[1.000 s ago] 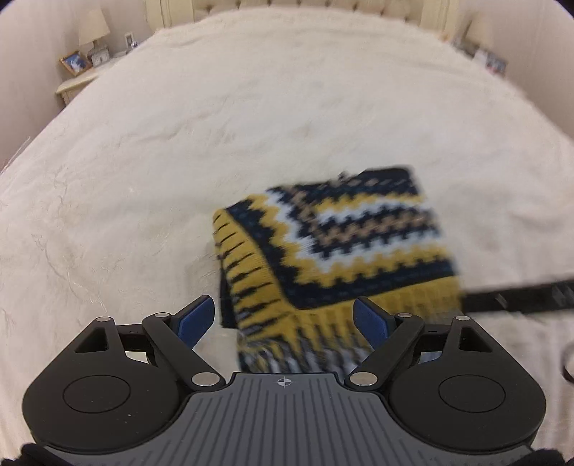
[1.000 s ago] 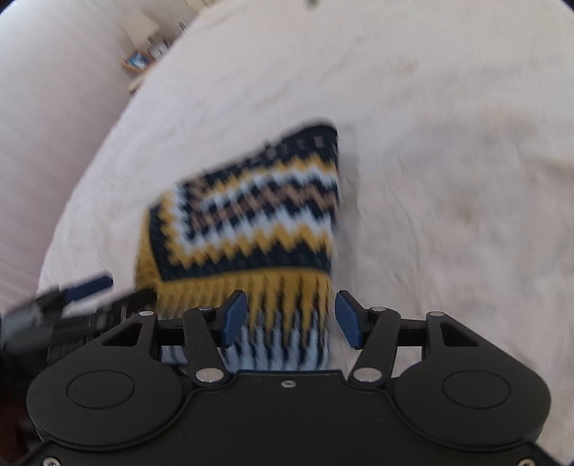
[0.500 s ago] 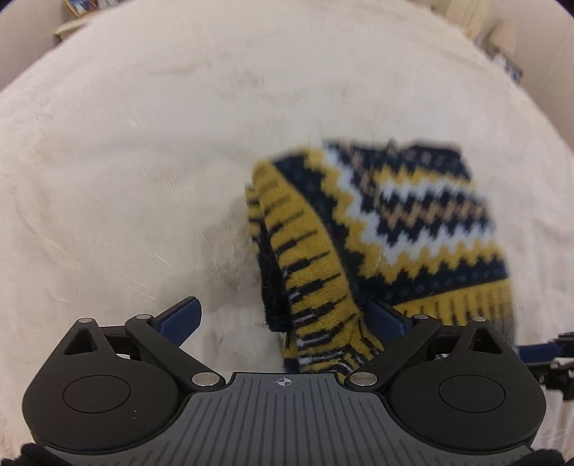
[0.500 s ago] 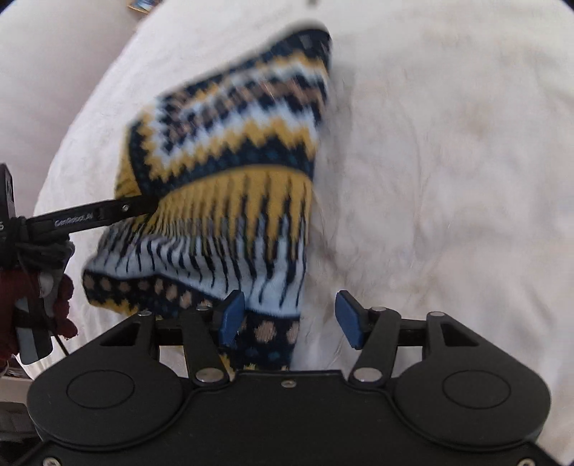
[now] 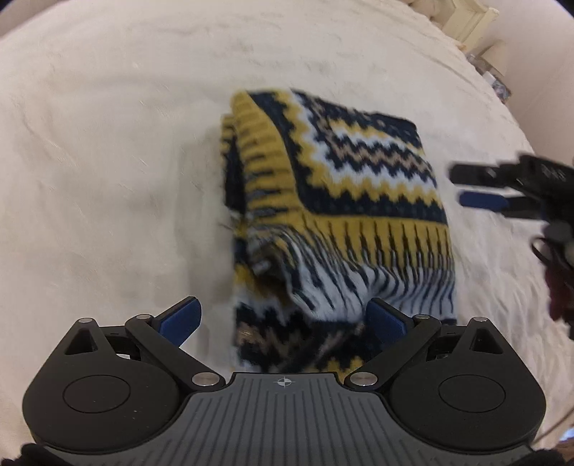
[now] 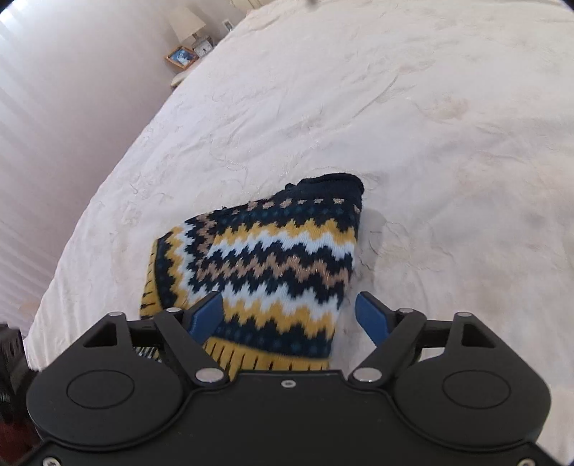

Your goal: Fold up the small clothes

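Knitted sweater (image 5: pixel 358 200), small, in navy, mustard, white and tan zigzag bands, lies folded in a bundle on the cream bedspread (image 5: pixel 107 161) of the bed, just ahead of both my tongs. From my left wrist camera it looks roughly square, with a ribbed yellow-and-navy edge curling along its left side and a fringe-like striped band across the near part; the picture is a little blurred there. My left tongs (image 5: pixel 283 317) stand wide apart, gripping nothing, and the near edge of the sweater sits between the two blue fingers (image 5: pixel 181 319). My right tongs (image 6: pixel 288 315) are likewise spread and hold nothing. In the right wrist view the sweater (image 6: pixel 272 258) lies between and beyond the blue fingers (image 6: pixel 206 315), its dark navy end farthest from me. My right tongs (image 5: pixel 480 188) also show at the right edge of the left camera's view, just beside the sweater's right side and apart from it. Off the far left corner of the bed I see a lamp (image 6: pixel 186 23) and a framed picture (image 6: pixel 181 56) on a bedside stand.
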Demonstrator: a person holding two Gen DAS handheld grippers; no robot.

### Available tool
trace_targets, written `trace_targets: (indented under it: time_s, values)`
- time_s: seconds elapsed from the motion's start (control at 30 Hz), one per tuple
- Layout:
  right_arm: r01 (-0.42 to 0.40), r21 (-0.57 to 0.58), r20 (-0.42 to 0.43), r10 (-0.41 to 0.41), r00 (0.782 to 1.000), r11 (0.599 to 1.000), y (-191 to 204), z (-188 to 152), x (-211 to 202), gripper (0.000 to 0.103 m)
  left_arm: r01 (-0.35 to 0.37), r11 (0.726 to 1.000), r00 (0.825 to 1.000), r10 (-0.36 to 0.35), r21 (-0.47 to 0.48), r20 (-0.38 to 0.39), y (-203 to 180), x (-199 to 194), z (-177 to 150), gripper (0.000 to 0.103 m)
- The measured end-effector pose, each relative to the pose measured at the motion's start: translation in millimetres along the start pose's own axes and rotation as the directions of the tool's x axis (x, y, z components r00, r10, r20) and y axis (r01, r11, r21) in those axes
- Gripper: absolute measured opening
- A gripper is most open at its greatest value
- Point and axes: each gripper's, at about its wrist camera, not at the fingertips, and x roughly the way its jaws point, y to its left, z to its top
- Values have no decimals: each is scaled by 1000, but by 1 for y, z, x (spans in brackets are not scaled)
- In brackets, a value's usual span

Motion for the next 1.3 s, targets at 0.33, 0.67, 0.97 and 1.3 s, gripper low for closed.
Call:
trace_targets:
  time_s: [0.33,0.67,0.97,1.3]
  values:
    - [-38,69,-93,44,995,997,-15,16,66,86,85,996,995,-87,-34,-53,-1,56,24,102]
    - [-68,104,-80,76,994,992,-13,22,77,47,169,986,985,-169,-1,-25,-5,46,29,45]
    - [-60,98,18,59,998,993,23,36,11,45,253,965,965,-257,72,46,-37,-17,31,38]
    - [-62,118,93,51,994,991,42,19,-65,45,306,936,948,-317,173,37,-40,-27,21,39]
